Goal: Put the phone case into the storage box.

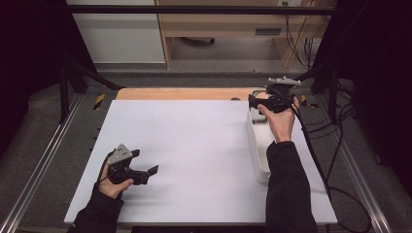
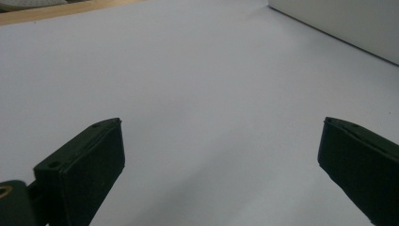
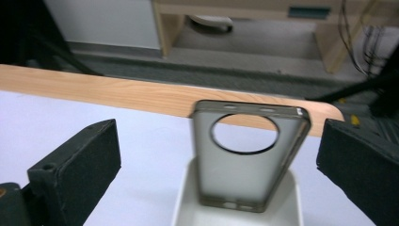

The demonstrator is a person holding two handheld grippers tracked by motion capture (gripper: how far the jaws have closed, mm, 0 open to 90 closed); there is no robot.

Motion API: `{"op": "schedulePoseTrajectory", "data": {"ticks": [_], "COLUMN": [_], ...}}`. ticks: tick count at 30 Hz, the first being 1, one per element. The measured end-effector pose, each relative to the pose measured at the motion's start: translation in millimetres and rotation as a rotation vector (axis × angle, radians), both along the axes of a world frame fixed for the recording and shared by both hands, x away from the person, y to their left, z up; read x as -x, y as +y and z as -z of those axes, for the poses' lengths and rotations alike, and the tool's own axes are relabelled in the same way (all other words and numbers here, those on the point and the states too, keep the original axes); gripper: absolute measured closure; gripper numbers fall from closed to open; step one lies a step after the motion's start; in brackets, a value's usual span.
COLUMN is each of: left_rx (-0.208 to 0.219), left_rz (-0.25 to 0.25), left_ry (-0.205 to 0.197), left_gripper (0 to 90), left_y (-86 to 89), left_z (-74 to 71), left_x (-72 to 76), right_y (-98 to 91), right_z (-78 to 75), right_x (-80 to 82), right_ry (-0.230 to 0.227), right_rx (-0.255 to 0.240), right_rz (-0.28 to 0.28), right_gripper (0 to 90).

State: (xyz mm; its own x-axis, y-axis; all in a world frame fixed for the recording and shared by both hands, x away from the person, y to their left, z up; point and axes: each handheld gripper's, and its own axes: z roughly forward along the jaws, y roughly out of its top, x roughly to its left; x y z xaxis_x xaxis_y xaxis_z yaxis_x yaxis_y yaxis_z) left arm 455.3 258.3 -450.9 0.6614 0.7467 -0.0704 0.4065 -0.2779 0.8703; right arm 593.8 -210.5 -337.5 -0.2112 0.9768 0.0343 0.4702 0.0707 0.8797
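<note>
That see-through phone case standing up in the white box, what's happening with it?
A person holds a gripper in each hand at a white table. The right gripper is at the far end of the white tray, its jaws wide open on either side of a clear phone case that stands upright in it, not yet gripped. The left gripper rests open over the bare table, near the front left.

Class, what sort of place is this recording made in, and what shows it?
Probably a lab recording bench: a white-covered table inside a metal frame, dark curtains either side, bundled cables, and wooden furniture behind.
</note>
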Motion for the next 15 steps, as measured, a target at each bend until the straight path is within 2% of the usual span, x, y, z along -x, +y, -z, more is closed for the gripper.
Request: {"op": "schedulePoseTrajectory", "data": {"ticks": [7, 13, 15], "left_rx": [0.001, 0.004, 0.004], "left_rz": [0.005, 0.008, 0.009], "left_ry": [-0.004, -0.007, -0.009], "left_gripper": [0.4, 0.4, 0.4], "left_y": [-0.4, -0.2, -0.3], "left_z": [-0.2, -0.5, -0.6], "left_x": [0.5, 0.8, 0.9], "right_y": [6.7, 8.5, 7.1], "right_z": [-4.6, -3.4, -2.1], "right_x": [40.0, 74.9, 84.7], "right_ry": [-0.082, -0.127, -0.142], "right_rx": [-0.049, -0.089, -0.119], "right_rz": [-0.156, -0.28, -0.32], "right_gripper": [0.4, 0.4, 0.4]}}
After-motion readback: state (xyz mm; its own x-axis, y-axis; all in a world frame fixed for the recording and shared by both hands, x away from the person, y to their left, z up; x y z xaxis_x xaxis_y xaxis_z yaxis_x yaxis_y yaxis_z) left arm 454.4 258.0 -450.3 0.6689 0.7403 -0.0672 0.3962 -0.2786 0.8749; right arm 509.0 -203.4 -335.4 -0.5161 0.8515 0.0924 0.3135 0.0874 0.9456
